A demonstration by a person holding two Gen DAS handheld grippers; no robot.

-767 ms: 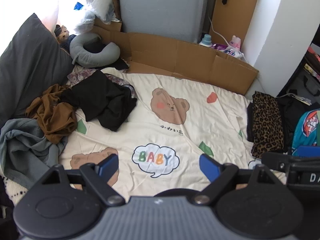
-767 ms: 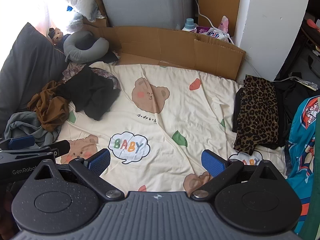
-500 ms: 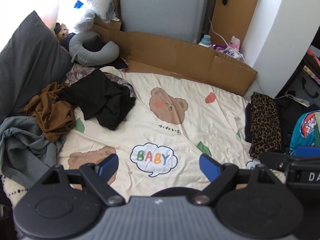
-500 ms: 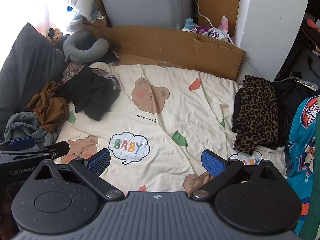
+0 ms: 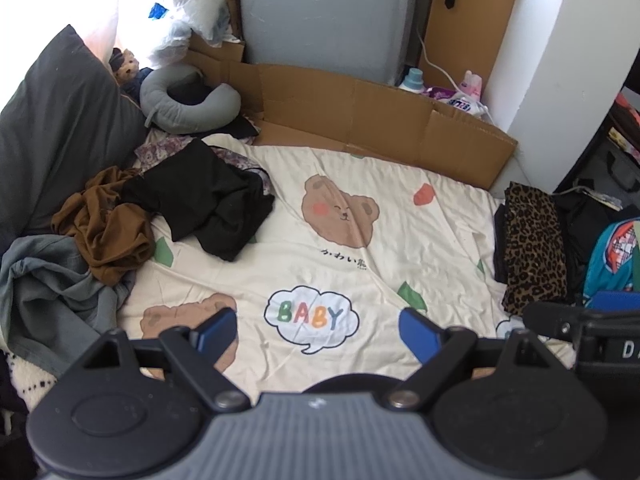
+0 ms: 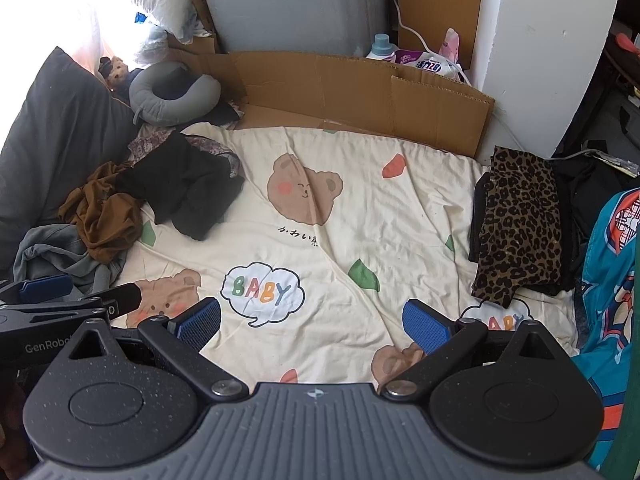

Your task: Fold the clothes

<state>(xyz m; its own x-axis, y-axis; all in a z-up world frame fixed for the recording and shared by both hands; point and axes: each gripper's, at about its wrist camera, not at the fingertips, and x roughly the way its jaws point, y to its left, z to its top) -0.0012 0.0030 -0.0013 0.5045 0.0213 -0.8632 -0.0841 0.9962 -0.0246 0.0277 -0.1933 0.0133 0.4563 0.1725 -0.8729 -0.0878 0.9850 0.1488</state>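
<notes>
- Bed sheet, cream with bears and a "BABY" bubble, fills both views; centre bare, same as 0.8 s ago.
- Dark pillow leans at the left edge. Cardboard lines the far side.
- Unfolded clothes, left side of the bed: grey garment nearest, brown garment partly on it, black garment beyond, touching the brown one. None shifted.
- Leopard-print garment lies folded on the right edge of the bed, unchanged.
- Left view has drifted slightly: the pile sits a bit lower-left in frame than before. Right view unchanged.
- Left tongs: released, wide apart, nothing between, above the sheet.
- Right tongs: released, wide apart, empty, same as before.
</notes>
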